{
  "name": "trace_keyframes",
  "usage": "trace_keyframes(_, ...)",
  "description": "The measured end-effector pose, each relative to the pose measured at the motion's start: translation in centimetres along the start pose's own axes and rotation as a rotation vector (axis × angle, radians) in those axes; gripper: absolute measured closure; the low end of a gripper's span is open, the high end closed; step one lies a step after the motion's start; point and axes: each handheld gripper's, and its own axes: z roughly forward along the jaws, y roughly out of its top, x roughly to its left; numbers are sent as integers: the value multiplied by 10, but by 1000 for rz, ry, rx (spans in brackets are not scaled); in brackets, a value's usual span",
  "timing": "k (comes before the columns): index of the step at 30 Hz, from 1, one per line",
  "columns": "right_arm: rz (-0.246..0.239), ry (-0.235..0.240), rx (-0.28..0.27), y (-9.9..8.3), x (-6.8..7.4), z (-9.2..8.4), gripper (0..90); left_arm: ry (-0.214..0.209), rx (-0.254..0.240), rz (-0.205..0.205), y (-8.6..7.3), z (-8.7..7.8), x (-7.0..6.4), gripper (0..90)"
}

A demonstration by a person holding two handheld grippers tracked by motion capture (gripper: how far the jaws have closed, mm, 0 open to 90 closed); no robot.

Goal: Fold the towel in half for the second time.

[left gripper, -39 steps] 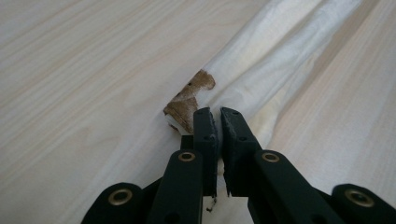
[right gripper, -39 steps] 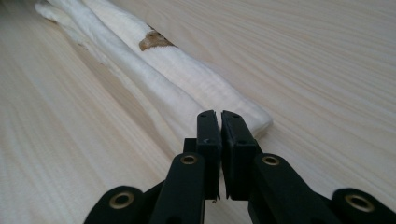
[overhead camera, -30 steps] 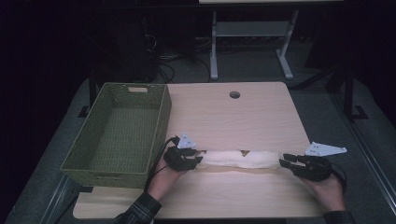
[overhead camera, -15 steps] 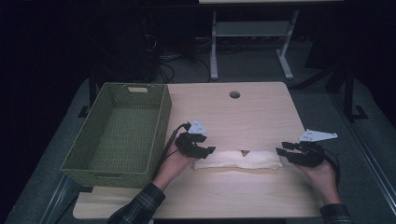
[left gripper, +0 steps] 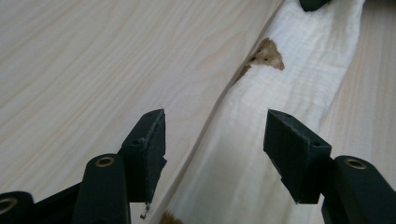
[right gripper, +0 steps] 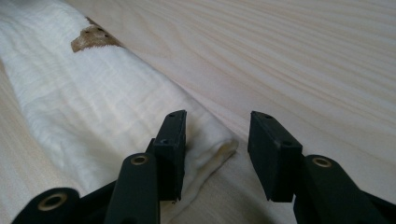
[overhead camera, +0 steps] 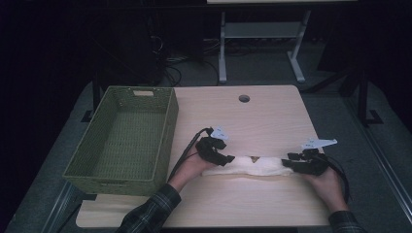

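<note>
So the wooden table has the green woven basket sitting empty at its left edge, and the long folded white cloth is lying flat across the near part of the table, well apart from the basket's inside but with its left end not far from the basket wall. Compared with a second ago the cloth looks shorter and tidier, and both hands have slid in along it toward the middle. The left gripper sits at the cloth's left end and its jaws have just been opening; in the left gripper view they stand apart over the cloth with nothing pinched, so it looks like a let-go after a fold. The right gripper is at the right end, jaws also apart, straddling the folded corner without pressing on it. There's a small brown patch on the cloth, some print or tag, can't tell which. My guess: fold's done, next is a re-grip for another fold or the lift into the basket.
</note>
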Motion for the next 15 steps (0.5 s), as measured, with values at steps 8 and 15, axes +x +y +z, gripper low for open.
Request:
trace_keyframes(8,-3,35,4,0,3,0,744,-37,74,9,-4,22,1,394)
trace_keyframes(15,-18,43,11,1,5,1,811,-53,95,37,-4,24,-2,517)
